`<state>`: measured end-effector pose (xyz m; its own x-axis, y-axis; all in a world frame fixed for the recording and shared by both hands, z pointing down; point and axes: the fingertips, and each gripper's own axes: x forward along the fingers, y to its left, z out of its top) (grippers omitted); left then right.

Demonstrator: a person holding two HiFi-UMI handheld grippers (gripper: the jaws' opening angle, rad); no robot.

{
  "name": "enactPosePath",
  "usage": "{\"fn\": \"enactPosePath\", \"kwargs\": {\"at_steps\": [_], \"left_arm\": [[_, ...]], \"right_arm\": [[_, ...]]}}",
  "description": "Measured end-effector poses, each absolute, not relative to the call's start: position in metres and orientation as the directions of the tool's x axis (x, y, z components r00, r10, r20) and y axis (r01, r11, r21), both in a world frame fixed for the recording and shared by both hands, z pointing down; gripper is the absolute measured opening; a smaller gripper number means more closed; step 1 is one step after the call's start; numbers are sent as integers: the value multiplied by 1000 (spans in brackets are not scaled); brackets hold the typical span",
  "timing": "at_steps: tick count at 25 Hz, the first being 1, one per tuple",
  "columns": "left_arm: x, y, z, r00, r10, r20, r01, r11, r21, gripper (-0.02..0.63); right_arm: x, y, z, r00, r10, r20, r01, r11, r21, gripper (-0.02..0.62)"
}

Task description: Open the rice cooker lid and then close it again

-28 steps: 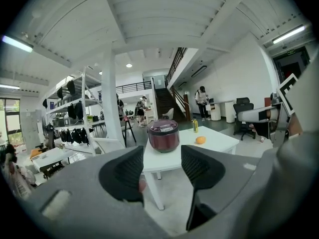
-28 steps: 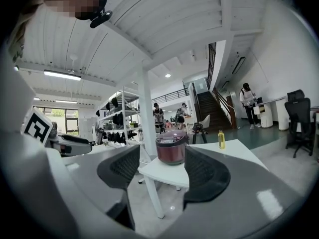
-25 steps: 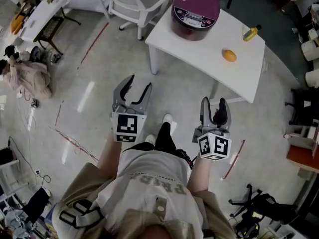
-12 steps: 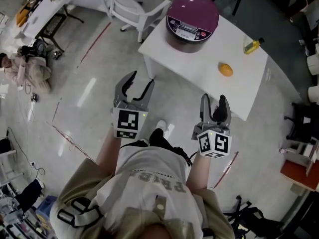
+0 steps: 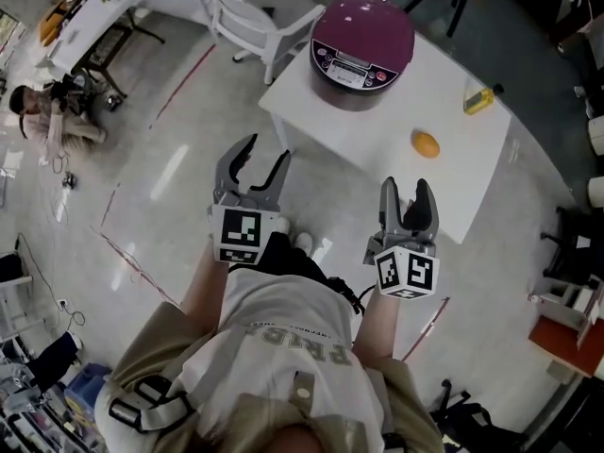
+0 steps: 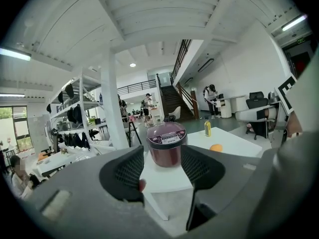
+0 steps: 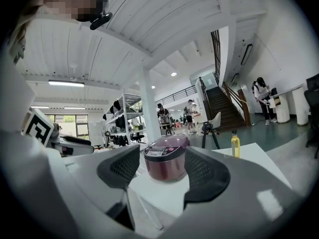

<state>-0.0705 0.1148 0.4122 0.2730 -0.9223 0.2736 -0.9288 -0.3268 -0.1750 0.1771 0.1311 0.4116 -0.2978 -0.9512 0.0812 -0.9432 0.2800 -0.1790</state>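
A purple rice cooker (image 5: 361,47) with its lid down stands on a white table (image 5: 377,140), seen ahead in the left gripper view (image 6: 167,144) and the right gripper view (image 7: 165,158). Both grippers hang in the air over the floor, well short of the table. My left gripper (image 5: 257,166) is open with nothing between its jaws. My right gripper (image 5: 408,196) is open and empty too. Each gripper view frames the cooker between its two black pads, far off.
An orange (image 5: 426,143) and a small yellow bottle (image 5: 478,98) sit on the table to the cooker's right. A white chair (image 5: 255,17) stands left of the table. Another table (image 5: 85,17) and a person on the floor (image 5: 47,121) lie far left.
The table and cooker have drawn closer and lower in the head view as the person walked toward them. Both grippers kept their pose and stayed open.
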Motion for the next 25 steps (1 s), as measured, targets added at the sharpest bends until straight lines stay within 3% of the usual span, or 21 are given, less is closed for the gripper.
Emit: {"fn": "enactPosePath", "kwargs": {"at_steps": [9, 25], "left_arm": [[-64, 87, 439, 318, -897, 306, -930, -358, -82, 242], [-61, -32, 441, 387, -871, 303, -893, -436, -113, 242]], "right_arm": [[181, 110, 435, -283, -952, 116, -947, 258, -191, 258], [179, 9, 430, -232, -967, 109, -964, 213, -161, 258]]}}
